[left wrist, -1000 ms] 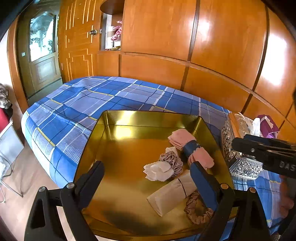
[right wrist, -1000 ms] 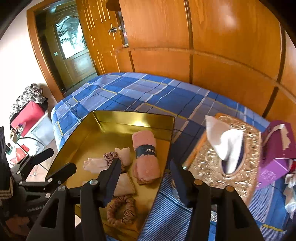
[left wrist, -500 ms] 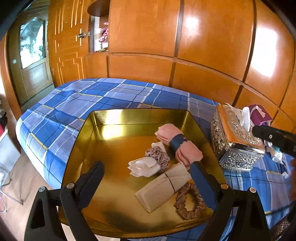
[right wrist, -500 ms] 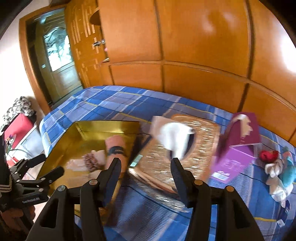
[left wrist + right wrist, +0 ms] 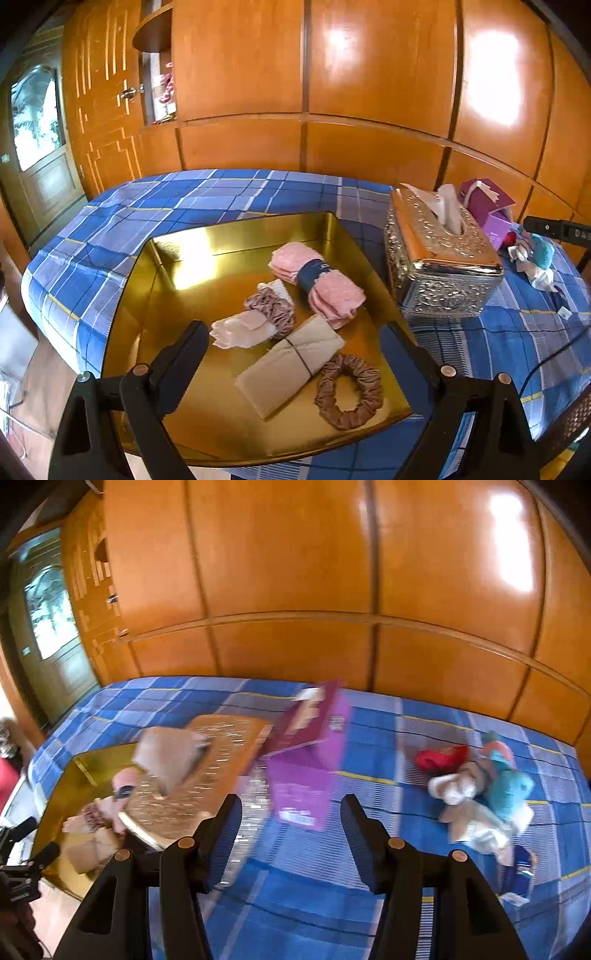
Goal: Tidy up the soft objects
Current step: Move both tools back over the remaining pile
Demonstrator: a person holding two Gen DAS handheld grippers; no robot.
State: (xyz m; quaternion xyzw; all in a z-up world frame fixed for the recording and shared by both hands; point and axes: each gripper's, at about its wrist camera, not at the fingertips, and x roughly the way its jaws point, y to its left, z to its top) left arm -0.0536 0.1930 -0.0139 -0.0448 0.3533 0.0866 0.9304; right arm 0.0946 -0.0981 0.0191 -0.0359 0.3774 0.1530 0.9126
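From the left wrist, the left gripper (image 5: 293,341) hangs with jaws wide and empty over the gold tray (image 5: 166,295) on the bed (image 5: 110,240), which holds a pink towel roll (image 5: 317,284) and a scrunchie (image 5: 349,391); a silver tissue box (image 5: 439,266) stands just beside it.

From the right wrist, blurred, the right gripper (image 5: 291,812) is half open and empty, a purple box (image 5: 306,771) beyond it, and what seem to be soft toys (image 5: 480,794) lie further right.

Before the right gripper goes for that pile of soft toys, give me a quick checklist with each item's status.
1. Right gripper empty, jaws apart: ok.
2. Left gripper empty, jaws apart: ok.
3. Soft toys in view, unobstructed: ok.
4. Right wrist view sharp enough to aim: not ok, blurred.
5. Gold tray has bare floor for more items: ok.
6. Purple box and tissue box stand between tray and pile; clearance: cannot tell.
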